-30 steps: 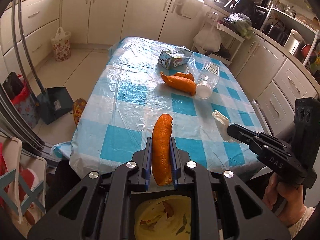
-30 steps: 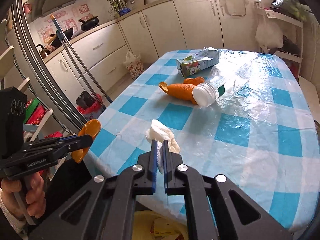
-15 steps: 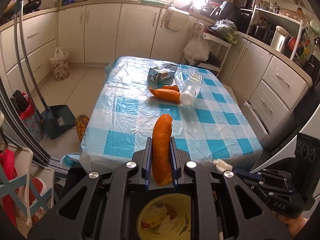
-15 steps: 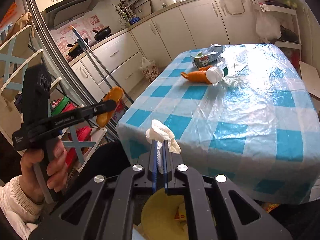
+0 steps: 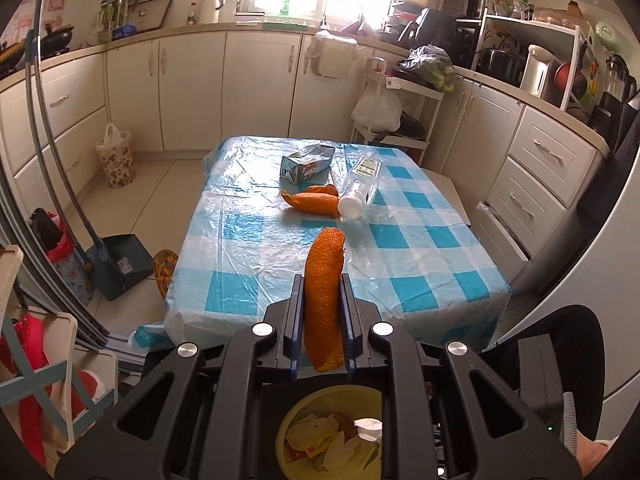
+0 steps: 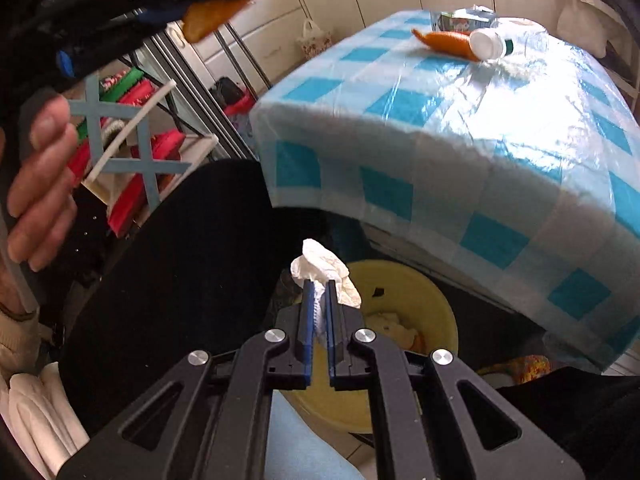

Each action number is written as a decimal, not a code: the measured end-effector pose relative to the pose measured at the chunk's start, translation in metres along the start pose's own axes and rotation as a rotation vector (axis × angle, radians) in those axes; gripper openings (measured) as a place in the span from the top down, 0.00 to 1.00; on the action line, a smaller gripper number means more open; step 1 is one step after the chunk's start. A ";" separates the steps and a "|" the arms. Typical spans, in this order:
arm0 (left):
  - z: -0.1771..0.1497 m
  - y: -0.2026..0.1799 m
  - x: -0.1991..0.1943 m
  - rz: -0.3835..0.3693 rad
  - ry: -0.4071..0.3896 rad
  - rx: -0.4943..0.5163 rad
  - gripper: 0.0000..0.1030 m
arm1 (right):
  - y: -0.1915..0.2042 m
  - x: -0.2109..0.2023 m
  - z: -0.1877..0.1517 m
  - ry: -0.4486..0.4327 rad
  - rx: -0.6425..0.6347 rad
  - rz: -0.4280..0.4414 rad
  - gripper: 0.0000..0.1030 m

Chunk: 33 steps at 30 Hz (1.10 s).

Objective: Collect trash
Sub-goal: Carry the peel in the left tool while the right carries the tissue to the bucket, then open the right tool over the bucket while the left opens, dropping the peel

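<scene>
The left gripper [image 5: 320, 304] has its jaws clenched on a long orange peel [image 5: 323, 292], which stands upright between them, its tip rising well past the jaw ends. Directly below those jaws sits the yellow bin [image 5: 332, 436], holding paper scraps and a crumpled white piece. Ahead of the jaws, on the table [image 5: 248, 248] with its blue-checked cover, lie a second orange peel [image 5: 312, 202], a clear plastic bottle [image 5: 358, 194] on its side touching that peel, and a small carton [image 5: 306, 164] just beyond them.

The right gripper [image 6: 319, 312] has its jaws narrowed to a slim gap, pinching a crumpled white tissue [image 6: 324, 270] that bulges out above the jaw tips. The yellow bin [image 6: 432, 304] lies just beyond and below these jaws, under the table edge [image 6: 400, 152].

Compared with half a second earlier, the right jaws have dropped from table height to below the table edge, bringing the tissue close over the bin; the grip on it is unchanged. The left jaws have pulled back farther from the table, and the peel stays held the same way. The left gripper now appears at the upper left of the right wrist view, much closer than before.
</scene>
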<state>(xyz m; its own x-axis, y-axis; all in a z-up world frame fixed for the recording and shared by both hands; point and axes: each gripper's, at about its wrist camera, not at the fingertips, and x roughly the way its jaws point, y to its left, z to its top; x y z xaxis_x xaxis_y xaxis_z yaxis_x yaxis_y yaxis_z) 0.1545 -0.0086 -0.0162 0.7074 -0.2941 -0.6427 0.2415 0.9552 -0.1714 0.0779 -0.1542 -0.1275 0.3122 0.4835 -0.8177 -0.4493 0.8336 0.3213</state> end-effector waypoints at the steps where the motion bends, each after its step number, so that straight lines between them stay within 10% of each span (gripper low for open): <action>1: -0.001 -0.001 -0.001 0.000 0.000 0.001 0.85 | 0.001 0.001 -0.001 0.013 0.004 -0.003 0.93; 13: -0.029 -0.013 0.002 -0.007 0.072 0.052 0.85 | -0.018 -0.013 -0.008 -0.034 0.120 -0.049 0.50; 25: -0.118 -0.036 0.074 -0.116 0.533 0.123 0.84 | -0.052 -0.064 -0.014 -0.285 0.321 -0.063 0.44; 33: -0.128 -0.039 0.070 -0.065 0.557 0.171 0.45 | -0.050 -0.076 -0.012 -0.353 0.328 -0.143 0.36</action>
<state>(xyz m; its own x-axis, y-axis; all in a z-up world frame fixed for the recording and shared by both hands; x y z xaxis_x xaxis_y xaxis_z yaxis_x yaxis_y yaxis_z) 0.1096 -0.0619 -0.1503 0.2431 -0.2452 -0.9385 0.4093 0.9031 -0.1299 0.0665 -0.2357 -0.0868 0.6409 0.3717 -0.6717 -0.1119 0.9109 0.3973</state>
